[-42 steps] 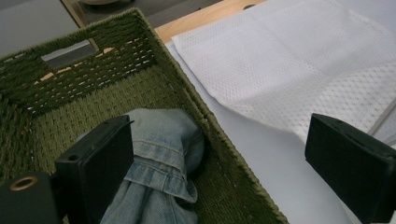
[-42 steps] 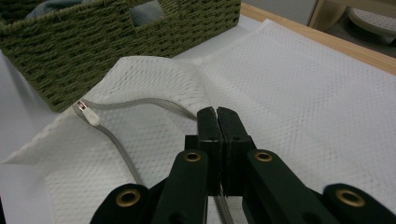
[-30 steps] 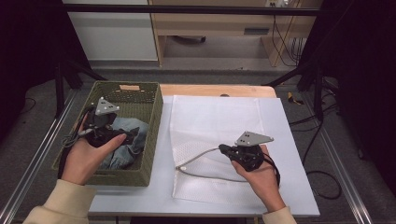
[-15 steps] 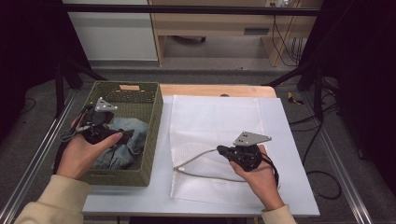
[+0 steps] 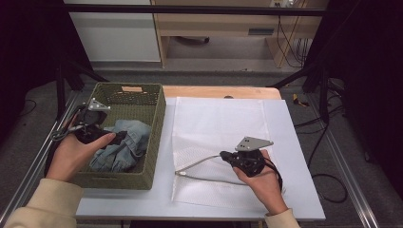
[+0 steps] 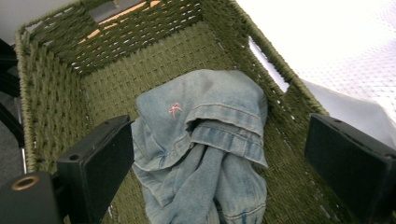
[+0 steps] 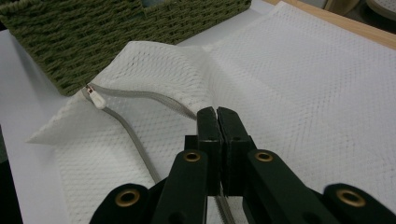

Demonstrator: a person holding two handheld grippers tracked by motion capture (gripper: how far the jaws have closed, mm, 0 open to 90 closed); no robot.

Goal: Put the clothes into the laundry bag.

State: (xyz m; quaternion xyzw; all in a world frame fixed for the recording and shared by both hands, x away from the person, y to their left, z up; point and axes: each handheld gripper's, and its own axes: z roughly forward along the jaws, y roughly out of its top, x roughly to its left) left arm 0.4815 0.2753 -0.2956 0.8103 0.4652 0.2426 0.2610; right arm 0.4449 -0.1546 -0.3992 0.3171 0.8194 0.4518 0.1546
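— Two grippers from above? Where are the jeans (image 5: 121,145)?
— Inside the basket (image 5: 154,137), just beside the left gripper (image 5: 119,137).
— Left gripper view?
— Jaws apart; jeans lie between, lengthwise toward them.
— Right gripper view?
— Right gripper (image 7: 217,116) clamps the mesh bag (image 7: 289,93) edge beside the basket.

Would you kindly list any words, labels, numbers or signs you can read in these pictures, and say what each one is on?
No readable words or numbers.
Small pink stitched mark, like a crossed squiggle, no letters: on the denim garment in the green woven basket.
Tan tag on the basket's far wall, seen from the high view: blank or too small to read.
White mesh bag and its zip pull: no print visible.
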